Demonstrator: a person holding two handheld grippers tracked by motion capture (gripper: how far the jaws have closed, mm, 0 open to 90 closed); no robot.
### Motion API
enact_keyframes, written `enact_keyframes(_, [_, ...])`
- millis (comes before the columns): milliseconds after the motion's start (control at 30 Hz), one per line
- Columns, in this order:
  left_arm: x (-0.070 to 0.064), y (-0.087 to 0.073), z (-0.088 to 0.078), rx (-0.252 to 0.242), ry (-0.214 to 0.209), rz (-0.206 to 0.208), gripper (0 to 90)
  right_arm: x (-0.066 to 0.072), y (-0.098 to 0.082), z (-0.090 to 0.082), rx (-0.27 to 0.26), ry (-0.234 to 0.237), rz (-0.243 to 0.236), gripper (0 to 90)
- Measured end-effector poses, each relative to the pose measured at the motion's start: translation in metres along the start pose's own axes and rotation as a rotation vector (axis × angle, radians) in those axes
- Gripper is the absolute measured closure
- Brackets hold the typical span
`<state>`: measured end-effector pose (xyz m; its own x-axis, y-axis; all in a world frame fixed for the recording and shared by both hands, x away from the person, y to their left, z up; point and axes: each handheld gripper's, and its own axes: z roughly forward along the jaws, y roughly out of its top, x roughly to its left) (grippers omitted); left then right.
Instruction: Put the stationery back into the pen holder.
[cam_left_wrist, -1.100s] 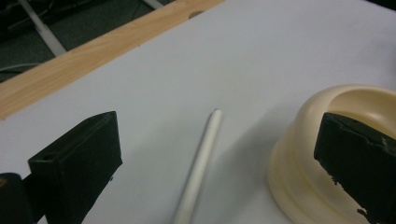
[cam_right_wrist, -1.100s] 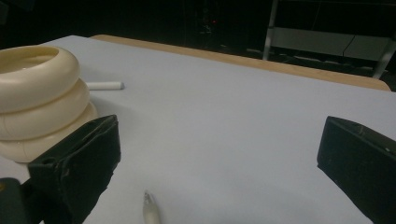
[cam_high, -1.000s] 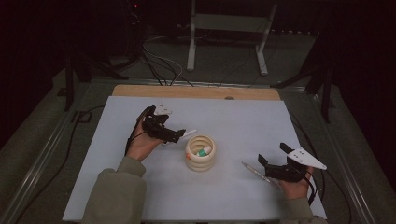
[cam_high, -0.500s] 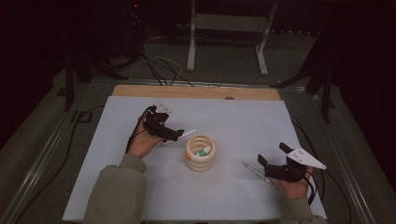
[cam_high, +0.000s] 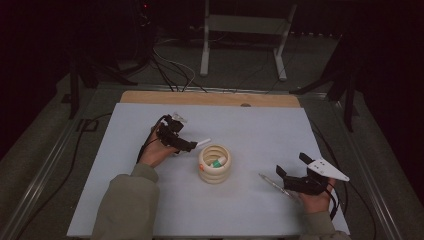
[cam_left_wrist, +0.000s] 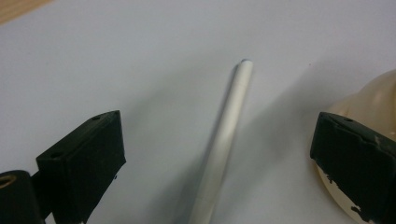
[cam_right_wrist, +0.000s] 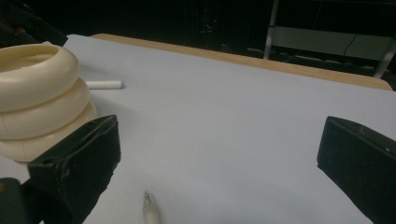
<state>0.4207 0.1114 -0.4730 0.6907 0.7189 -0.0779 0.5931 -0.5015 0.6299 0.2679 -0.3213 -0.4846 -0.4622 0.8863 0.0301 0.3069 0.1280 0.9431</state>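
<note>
Left hand-held gripper (cam_left_wrist: 215, 158) gaping wide, I straddle white pen (cam_left_wrist: 223, 140) lying flat on tabletop (cam_high: 260, 130), at 10 o'clock of ringed holder (cam_high: 214, 163). Pen light, rigid, slick, prone to roll; grip mid-barrel. Right hand-held gripper (cam_right_wrist: 219, 163) wide, empty.

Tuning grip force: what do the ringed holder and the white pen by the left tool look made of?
Ringed holder: looks like cream moulded plastic or silicone, with a smooth, soft sheen and rounded stacked rings; which one is unclear. White pen: likely hard plastic, possibly coated metal, with a satin pearly barrel and an even highlight along it. Left tool jaws stand open around it.
</note>
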Motion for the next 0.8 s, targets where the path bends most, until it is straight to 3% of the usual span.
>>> enact_keyframes(333, [0.001, 0.002, 0.012, 0.048, -0.005, -0.005, 5.4, 0.0, 0.0, 0.0, 0.001, 0.0, -0.002, 0.0])
enact_keyframes(700, [-0.003, 0.004, 0.03, 0.163, -0.042, -0.005, 16.2, 0.0, 0.0, 0.001, 0.007, 0.003, -0.004, 0.0])
enact_keyframes(733, [-0.004, 0.004, 0.034, 0.2, -0.011, 0.006, 28.5, 0.0, 0.0, 0.001, 0.006, 0.004, -0.005, 0.0])
enact_keyframes(767, [-0.004, 0.004, 0.034, 0.2, -0.011, 0.006, 41.6, 0.0, 0.0, 0.001, 0.006, 0.004, -0.005, 0.0])
enact_keyframes(800, [-0.004, 0.003, 0.036, 0.218, -0.009, 0.007, 41.6, 0.0, 0.0, 0.001, 0.007, 0.004, -0.005, 0.0])
